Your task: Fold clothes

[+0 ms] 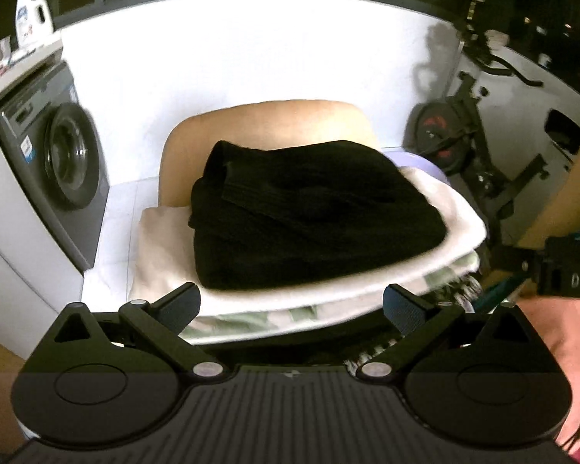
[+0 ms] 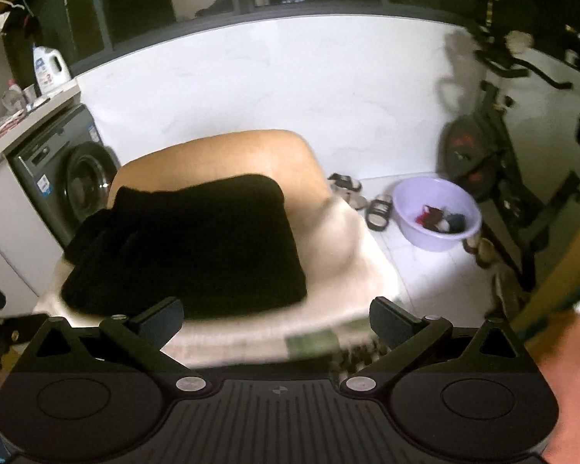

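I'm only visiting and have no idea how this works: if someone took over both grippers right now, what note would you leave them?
Left gripper: open, holding nothing.
Right gripper: open, holding nothing.
Black garment: folded, lying on top of the cream cloth, which tops a stack with a green patterned piece underneath.
Lavender basin: on the floor to the right, small items inside.
Done: black garment looks folded and stacked.
Left: probably the basin items; I can't tell if they need folding.

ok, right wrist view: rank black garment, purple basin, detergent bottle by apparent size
1. black garment, largest
2. purple basin
3. detergent bottle, smallest

The garment lies nearest the camera and the bottle farthest, so true sizes stay unsure.
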Demonstrator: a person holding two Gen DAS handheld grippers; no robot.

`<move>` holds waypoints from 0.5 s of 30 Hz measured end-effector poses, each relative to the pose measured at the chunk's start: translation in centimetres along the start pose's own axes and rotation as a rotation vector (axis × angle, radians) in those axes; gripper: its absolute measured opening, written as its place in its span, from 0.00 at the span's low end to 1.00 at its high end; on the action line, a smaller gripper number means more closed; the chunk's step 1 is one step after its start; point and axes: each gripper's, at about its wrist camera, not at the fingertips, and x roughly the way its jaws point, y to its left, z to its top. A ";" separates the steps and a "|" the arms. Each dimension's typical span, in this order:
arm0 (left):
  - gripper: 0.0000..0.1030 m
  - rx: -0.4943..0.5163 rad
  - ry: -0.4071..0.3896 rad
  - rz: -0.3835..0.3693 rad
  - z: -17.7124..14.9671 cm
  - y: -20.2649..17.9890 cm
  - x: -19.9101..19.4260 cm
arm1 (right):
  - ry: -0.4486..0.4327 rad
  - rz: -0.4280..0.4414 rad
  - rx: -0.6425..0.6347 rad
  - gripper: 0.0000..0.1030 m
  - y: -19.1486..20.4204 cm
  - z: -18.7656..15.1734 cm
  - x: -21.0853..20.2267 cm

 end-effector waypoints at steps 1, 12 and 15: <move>1.00 0.010 0.004 -0.004 -0.5 -0.6 -0.7 | -0.003 -0.007 0.008 0.99 -0.1 -1.0 -1.4; 1.00 0.060 0.058 0.018 -6.1 -5.7 -5.8 | 0.072 -0.087 0.013 0.99 -2.0 -10.0 -11.8; 1.00 0.039 0.054 0.056 -7.3 -6.9 -7.6 | 0.059 -0.077 -0.009 0.99 -2.5 -11.4 -13.9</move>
